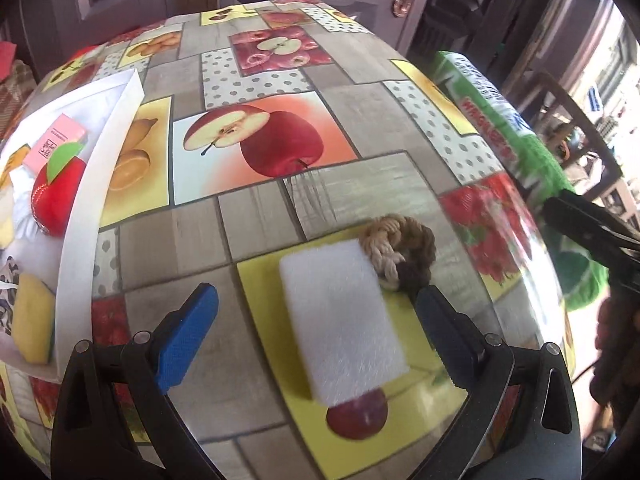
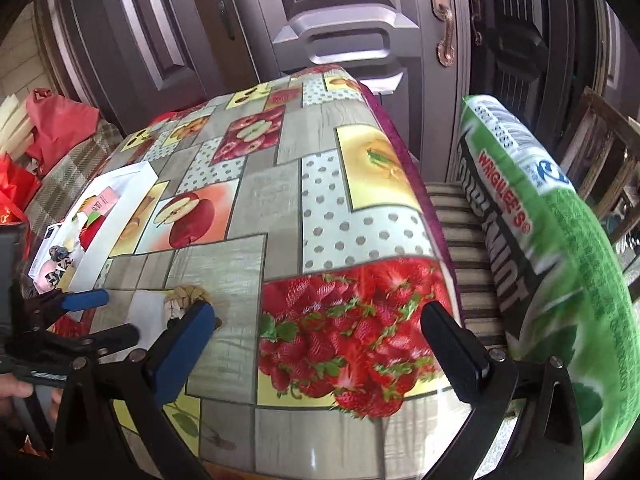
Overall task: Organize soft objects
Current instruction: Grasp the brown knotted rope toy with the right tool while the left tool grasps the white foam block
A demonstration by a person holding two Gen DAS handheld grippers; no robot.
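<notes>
The left tool [image 1: 316,336] is held with fingers apart, straddling the white sponge pad [image 1: 344,324] on the desk [image 1: 256,220], beside a rope knot [image 1: 396,248]. Closure, then transfer to the white box [image 1: 96,168], is judged next. The right tool [image 2: 320,344] is spread and empty.

Both wrist views look down along the surface [image 1: 256,216] toward the doors [image 2: 336,20]; the right sits nearer its right edge, sharing the white sponge [image 1: 344,324].
</notes>
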